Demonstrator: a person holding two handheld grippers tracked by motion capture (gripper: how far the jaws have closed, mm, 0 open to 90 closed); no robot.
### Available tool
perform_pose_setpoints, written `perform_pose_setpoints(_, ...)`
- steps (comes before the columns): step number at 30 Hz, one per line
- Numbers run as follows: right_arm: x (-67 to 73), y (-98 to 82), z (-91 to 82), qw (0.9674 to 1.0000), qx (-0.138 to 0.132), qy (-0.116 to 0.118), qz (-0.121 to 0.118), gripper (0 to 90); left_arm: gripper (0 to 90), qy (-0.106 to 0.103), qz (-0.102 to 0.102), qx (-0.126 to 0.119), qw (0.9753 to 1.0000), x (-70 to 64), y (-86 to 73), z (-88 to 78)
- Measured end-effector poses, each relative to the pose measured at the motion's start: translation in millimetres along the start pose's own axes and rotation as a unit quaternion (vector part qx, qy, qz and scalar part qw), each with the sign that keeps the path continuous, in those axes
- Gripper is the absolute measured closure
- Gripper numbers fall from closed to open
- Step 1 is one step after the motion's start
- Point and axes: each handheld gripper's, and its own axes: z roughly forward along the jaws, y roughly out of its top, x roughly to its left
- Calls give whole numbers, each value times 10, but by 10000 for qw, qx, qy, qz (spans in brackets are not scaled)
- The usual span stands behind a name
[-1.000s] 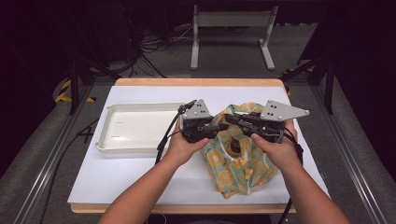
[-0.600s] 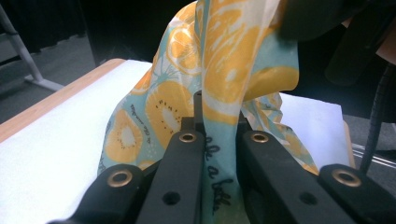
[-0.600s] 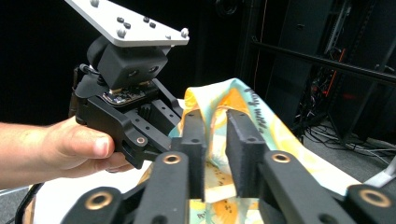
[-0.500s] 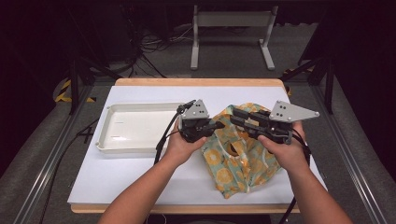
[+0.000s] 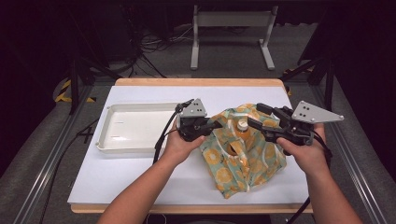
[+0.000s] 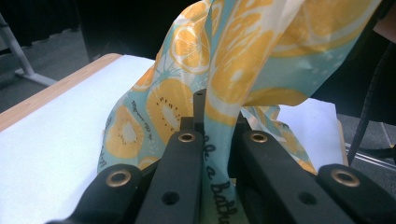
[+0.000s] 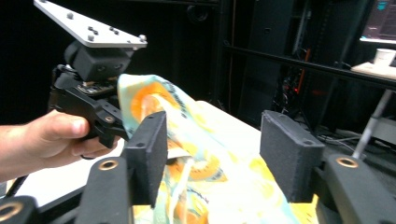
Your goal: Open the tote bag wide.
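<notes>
Looking at the white table [image 5: 116,186], we see the orange-print bag [image 5: 243,158] lying at center right of the high view. Our left gripper [image 5: 215,125] pinches its edge tight, while our right gripper [image 5: 254,115] has just been opening, jaws apart with nothing clamped.

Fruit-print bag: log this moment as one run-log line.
left gripper: shut on fruit-print bag edge | right gripper: jaws just opening, pads off the fabric | bottle cap showing in bag mouth | white tray: untouched
</notes>
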Motion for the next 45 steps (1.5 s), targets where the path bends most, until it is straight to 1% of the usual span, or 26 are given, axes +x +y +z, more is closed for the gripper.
perform_pose_setpoints(1,-32,-24,-26,10000,48,-39,18,351,887,32,27,-17,10000,0,0,-5)
perform_pose_setpoints(3,-42,-32,-32,10000,64,-53,16,340,885,23,32,-22,10000,3,-1,-9)
perform_pose_setpoints(6,-101,-67,-65,9997,199,-129,-17,317,886,21,25,-25,10000,1,-2,-16)
perform_pose_setpoints(11,-183,-122,-116,9988,417,-253,66,291,878,39,28,-40,10000,-1,-5,-25)
perform_pose_setpoints(13,-208,-145,-133,9983,483,-325,65,286,875,37,51,-29,10000,-4,-5,-28)
perform_pose_setpoints(14,-208,-145,-133,9983,483,-325,65,286,876,37,51,-29,10000,-4,-5,-28)
perform_pose_setpoints(18,-243,-214,-150,9962,707,-457,203,267,877,46,61,-9,10000,-4,-5,-27)
perform_pose_setpoints(19,-247,-227,-153,9955,769,-514,215,267,877,41,50,-13,10000,-4,-4,-29)
perform_pose_setpoints(20,-247,-227,-153,9955,769,-514,215,267,878,41,50,-13,10000,-4,-4,-29)
perform_pose_setpoints(22,-265,-265,-162,9940,880,-608,207,265,877,62,61,-31,10000,1,-1,-36)
perform_pose_setpoints(23,-264,-277,-163,9938,893,-620,239,264,877,65,59,-30,10000,1,-1,-38)
perform_pose_setpoints(28,-261,-321,-145,9925,964,-712,225,258,877,66,69,-18,10000,-6,2,-40)
perform_pose_setpoints(30,-248,-339,-124,9915,1036,-758,219,253,877,69,77,-6,9999,-9,3,-38)
perform_pose_setpoints(33,-220,-355,-89,9890,1147,-910,203,252,876,73,78,12,9999,-12,1,-34)
perform_pose_setpoints(34,-209,-364,-75,9878,1194,-973,233,254,876,67,52,7,10000,-16,-2,-30)
perform_pose_setpoints(37,-194,-390,-42,9852,1283,-1094,302,263,875,71,84,30,9999,-17,-3,-21)
perform_pose_setpoints(38,-192,-397,-32,9845,1299,-1127,333,269,874,75,94,35,9999,-19,-1,-23)
perform_pose_setpoints(39,-192,-397,-32,9845,1299,-1127,333,269,874,75,94,35,9999,-19,-1,-23)
perform_pose_setpoints(41,-201,-412,-4,9821,1381,-1224,388,303,872,80,69,22,9999,-20,-2,-29)
perform_pose_setpoints(42,-201,-412,-4,9821,1381,-1224,388,303,872,83,67,26,9999,-21,-3,-30)
perform_pose_setpoints(44,-202,-413,17,9810,1393,-1271,458,321,872,107,115,63,9999,-22,3,-46)
perform_pose_setpoints(45,-201,-411,27,9807,1391,-1291,464,325,871,107,93,56,9999,-30,6,-56)
